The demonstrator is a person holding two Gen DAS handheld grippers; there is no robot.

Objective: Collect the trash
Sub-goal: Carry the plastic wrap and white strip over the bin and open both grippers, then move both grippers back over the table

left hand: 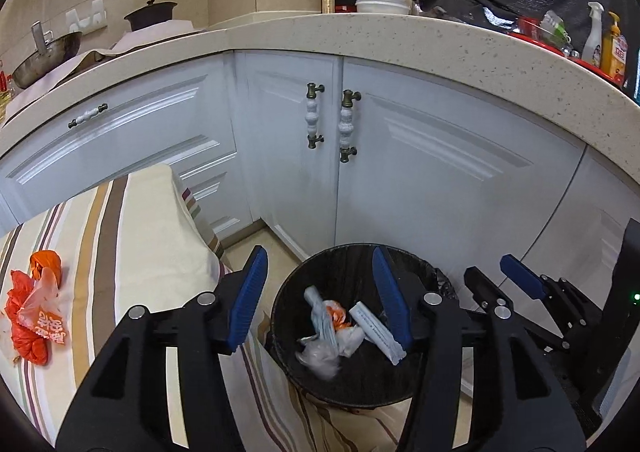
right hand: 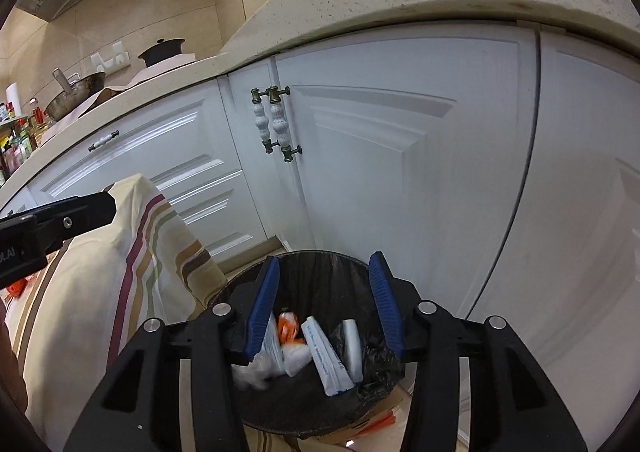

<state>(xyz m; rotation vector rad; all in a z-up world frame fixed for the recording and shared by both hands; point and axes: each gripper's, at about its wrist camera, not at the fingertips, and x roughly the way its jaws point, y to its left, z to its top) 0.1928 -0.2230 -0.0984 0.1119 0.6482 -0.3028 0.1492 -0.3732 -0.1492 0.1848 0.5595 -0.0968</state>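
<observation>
Blurred wrappers (left hand: 320,362) in the bin (left hand: 288,292) — right hand-held gripper (left hand: 492,272) cut off.

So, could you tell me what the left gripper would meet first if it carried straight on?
Most likely the trash inside the black bin: the left gripper stands open above it, empty.

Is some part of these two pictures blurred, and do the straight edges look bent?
Left wrist view: the crumpled clear plastic in the trash bin is smeared by motion, the rest sharp; the countertop edge bows from the fisheye lens. Right wrist view: the same plastic is blurred; the cabinet door seam curves strongly.
</observation>
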